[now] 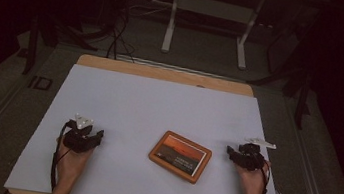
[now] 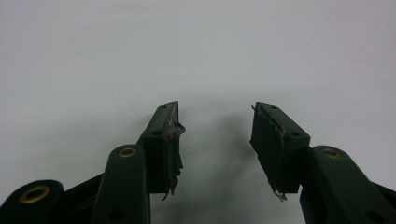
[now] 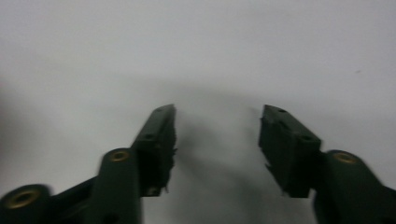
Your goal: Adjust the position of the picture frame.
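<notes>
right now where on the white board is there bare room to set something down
Most of the white board is bare: the whole far half beyond the orange-framed picture, and the stretch between it and the left gripper. Tightest is the gap between the picture and the right gripper.

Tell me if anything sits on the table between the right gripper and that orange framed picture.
Nothing visible does. Bare white tabletop lies between the right gripper and the framed picture. Its jaws stand open with nothing between them, apart from the frame.

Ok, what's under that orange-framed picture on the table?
The picture frame lies flat, face up, on the white table sheet, with sheet showing all round it. Anything beneath the frame itself is covered and cannot be seen.
</notes>
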`<state>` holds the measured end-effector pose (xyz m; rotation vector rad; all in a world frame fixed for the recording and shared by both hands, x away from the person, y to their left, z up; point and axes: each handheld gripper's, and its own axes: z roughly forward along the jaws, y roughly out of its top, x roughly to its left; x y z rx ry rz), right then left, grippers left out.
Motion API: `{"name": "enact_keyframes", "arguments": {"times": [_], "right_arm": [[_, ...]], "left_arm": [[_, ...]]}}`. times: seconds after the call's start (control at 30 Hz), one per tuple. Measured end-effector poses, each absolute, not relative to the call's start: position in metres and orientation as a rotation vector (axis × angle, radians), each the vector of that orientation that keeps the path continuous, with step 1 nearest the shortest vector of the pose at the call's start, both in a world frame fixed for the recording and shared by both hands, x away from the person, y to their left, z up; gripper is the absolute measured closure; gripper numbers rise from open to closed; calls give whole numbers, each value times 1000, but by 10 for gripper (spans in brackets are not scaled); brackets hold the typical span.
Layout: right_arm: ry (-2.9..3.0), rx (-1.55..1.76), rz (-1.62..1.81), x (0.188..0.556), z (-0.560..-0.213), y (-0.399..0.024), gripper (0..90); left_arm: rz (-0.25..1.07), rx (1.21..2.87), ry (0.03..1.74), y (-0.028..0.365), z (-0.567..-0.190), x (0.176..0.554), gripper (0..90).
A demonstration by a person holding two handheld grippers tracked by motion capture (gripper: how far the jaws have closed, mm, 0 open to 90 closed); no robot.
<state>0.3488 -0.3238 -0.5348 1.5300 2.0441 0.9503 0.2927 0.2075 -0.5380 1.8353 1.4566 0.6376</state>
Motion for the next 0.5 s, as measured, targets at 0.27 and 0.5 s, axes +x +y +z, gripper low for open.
{"name": "enact_keyframes", "arguments": {"times": [0.27,0.5], "right_arm": [[2105,1447,1004,343,-525,-315,516],[2161,1344,1019,336,-513,-302,523]], "left_arm": [[577,1841,1365,205,-534,290,526],[557,1854,1321,205,-531,288,530]]}}
